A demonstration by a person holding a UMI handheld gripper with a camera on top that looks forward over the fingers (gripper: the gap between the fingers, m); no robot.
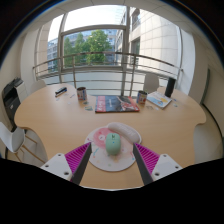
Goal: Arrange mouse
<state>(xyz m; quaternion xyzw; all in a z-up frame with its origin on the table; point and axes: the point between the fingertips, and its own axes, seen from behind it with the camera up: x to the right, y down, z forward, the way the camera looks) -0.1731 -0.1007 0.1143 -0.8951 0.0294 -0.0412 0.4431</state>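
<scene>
A pale green mouse point(113, 143) lies on a round white and pink mouse pad point(113, 149) on the wooden table point(60, 115). My gripper point(112, 166) hangs over the near part of the pad. Its two fingers point(80, 163) stand wide apart, one at each side of the pad, with magenta pads showing. The mouse sits just ahead of the fingertips, between their lines, with a gap at either side. Nothing is held.
A colourful book or magazine point(117, 104) lies mid-table. A dark cup point(81, 95) stands to its left, another cup point(141, 97) and a white object point(159, 100) to its right. Chairs point(14, 140) stand around. Large windows lie beyond.
</scene>
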